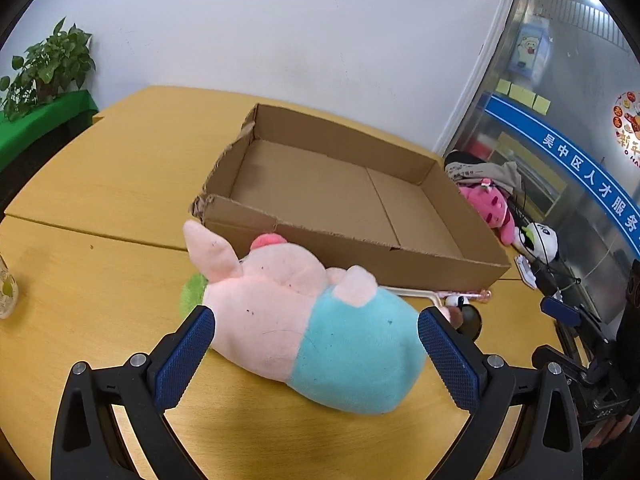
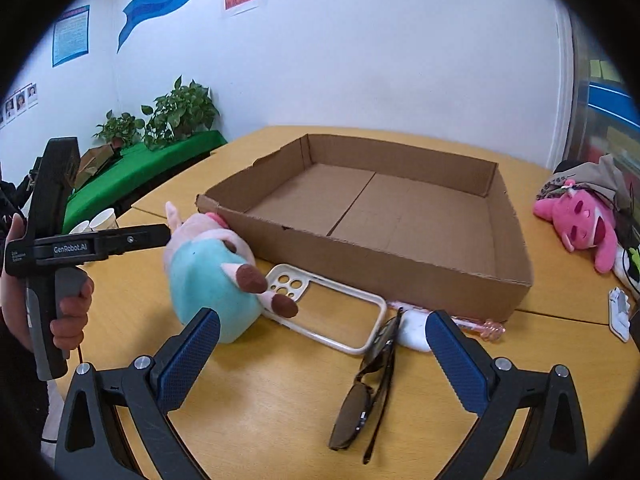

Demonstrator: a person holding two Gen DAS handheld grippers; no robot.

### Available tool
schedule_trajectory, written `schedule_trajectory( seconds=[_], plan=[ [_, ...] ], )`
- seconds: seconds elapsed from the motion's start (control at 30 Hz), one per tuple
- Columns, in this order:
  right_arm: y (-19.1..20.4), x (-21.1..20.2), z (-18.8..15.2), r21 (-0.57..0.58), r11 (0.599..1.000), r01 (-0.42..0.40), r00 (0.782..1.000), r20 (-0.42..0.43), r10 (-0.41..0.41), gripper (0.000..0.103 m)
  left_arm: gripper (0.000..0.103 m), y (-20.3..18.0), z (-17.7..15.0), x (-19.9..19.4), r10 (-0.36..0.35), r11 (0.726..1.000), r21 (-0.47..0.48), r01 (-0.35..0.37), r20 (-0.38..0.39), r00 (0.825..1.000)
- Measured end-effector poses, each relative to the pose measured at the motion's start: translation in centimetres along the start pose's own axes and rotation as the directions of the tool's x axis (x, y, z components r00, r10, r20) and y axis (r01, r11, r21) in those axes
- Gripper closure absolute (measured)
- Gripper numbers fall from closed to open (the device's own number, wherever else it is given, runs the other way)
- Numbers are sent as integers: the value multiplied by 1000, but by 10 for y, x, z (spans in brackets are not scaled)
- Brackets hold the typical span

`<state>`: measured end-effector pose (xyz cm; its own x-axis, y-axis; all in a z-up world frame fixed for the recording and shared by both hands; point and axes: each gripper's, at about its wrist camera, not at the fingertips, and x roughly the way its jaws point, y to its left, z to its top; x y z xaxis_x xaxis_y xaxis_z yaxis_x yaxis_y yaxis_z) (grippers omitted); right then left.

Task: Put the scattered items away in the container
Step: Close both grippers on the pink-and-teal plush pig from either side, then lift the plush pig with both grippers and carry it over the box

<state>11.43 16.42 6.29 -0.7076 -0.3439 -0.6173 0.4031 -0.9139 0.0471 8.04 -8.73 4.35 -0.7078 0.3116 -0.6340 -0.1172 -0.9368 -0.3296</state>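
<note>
The left gripper (image 1: 316, 360) has its jaws spread wide on either side of the plush pig (image 1: 304, 328), which lies on its side on the desk (image 1: 100, 300) just in front of the cardboard box (image 1: 360, 248); the blue pads flank the toy where pink body meets teal trousers, and I cannot tell whether they touch the fabric yet. To do this grasp well, the jaws should probably close across that thick middle, deep enough that the soft filling does not squeeze out forward, and the lift should carry the pig clear above the box's low, ragged front wall before letting go. The right gripper (image 2: 324, 356) also stands wide apart and holds nothing, hovering over the dark sunglasses (image 2: 368, 384), which lie folded on the desk. Just beyond them a pale phone case (image 2: 340, 312) lies flat with the pig's brown feet against its camera corner, and a pink wand-like trinket (image 2: 484, 326) lies along the foot of the box. The box itself appears to have nothing in it. The desk is smooth yellow wood with a seam running across. Farther right a pink plush toy (image 2: 580, 220) lies near the desk edge; farther left potted plants (image 2: 180, 116) stand on a green-covered ledge under a white wall with posters.
</note>
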Motion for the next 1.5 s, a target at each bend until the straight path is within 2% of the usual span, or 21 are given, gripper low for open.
schedule_trajectory(
  seconds=[0.27,0.47,0.8,0.93,1.1,1.37,1.43,1.5],
  plan=[
    [13,23,-2,-10,1000,-25,997,-68,24,0,0,26,0,19,-52,992,-116,46,-49,997],
    [17,34,-1,-12,1000,-23,995,-95,22,0,0,34,-2,27,-70,989,-135,61,-70,995],
    [26,47,3,-28,999,-34,992,-119,31,0,1,47,0,28,-106,980,-176,96,-49,993],
    [34,55,9,-48,996,-82,989,-126,75,0,6,54,0,33,-109,977,-193,96,-57,992],
    [55,71,21,-97,985,-139,982,-144,124,0,6,64,-2,39,-143,962,-244,124,-63,988],
    [89,109,29,-176,966,-190,969,-191,156,1,12,73,-5,43,-199,937,-304,175,-51,979],
    [91,120,28,-145,961,-236,952,-230,200,2,14,76,-5,43,-217,928,-319,191,-48,975],
    [92,127,25,-122,948,-293,930,-267,253,16,16,80,-7,43,-238,918,-336,209,-47,970]
  ],
)
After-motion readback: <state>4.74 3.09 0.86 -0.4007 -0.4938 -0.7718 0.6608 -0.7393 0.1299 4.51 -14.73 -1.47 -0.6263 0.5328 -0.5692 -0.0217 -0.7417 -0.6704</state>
